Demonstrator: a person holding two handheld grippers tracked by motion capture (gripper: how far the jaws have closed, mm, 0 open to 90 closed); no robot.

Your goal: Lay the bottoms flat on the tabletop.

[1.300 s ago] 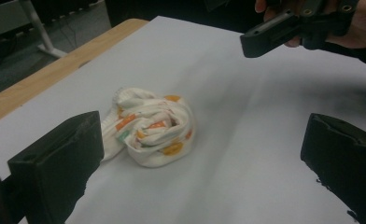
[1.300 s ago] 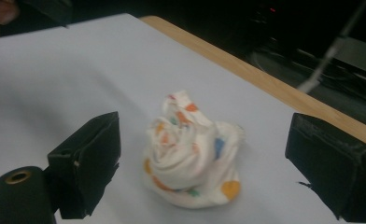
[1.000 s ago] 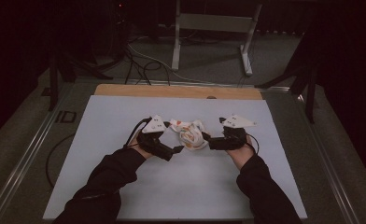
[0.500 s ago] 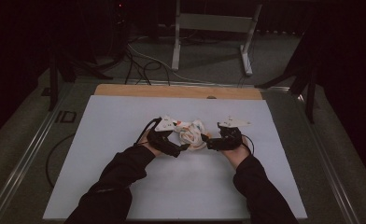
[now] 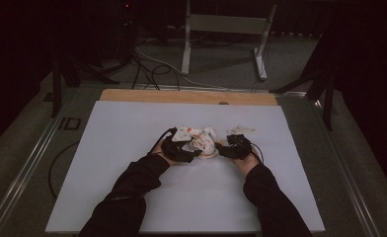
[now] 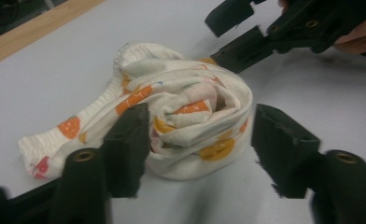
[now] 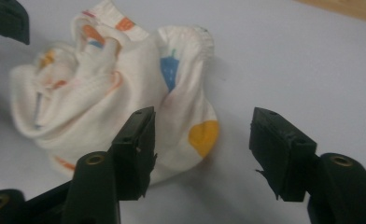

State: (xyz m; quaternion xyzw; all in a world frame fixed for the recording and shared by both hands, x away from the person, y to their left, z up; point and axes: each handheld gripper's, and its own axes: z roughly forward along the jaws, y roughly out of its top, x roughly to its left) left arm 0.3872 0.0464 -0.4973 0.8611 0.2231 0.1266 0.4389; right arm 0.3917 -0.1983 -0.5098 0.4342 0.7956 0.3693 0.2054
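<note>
The bundled cloth (image 5: 204,141) (a small white garment printed with orange, yellow and blue shapes, ribbed at its hems) lies crumpled on the white surface (image 5: 132,128), directly between the two claws. The left claw (image 6: 200,135) has just been closing, yet its jaws are still spread: one pad sits against the near folds of the cloth (image 6: 181,112), while the other stands clear of it, with bare surface in the gap. The right claw (image 7: 202,149) has likewise been closing and also stands spread; the cloth's yellow-spotted end (image 7: 125,93) lies between its jaws, nearer the left one, and neither pad clearly pinches fabric.

Seen from above, the left claw (image 5: 181,148) and right claw (image 5: 231,147) flank the bundle closely, each reaching in from its own side.

Risks from here, as I judge them:
- The bundle is loose and layered, so a closing claw may catch only an outer fold and the rest would unroll or drop when lifted.
- A jaw low against the surface could scrape it or push the cloth ahead instead of gripping it.
- The two claws are near each other, so they may collide or pinch the same fold.
</note>
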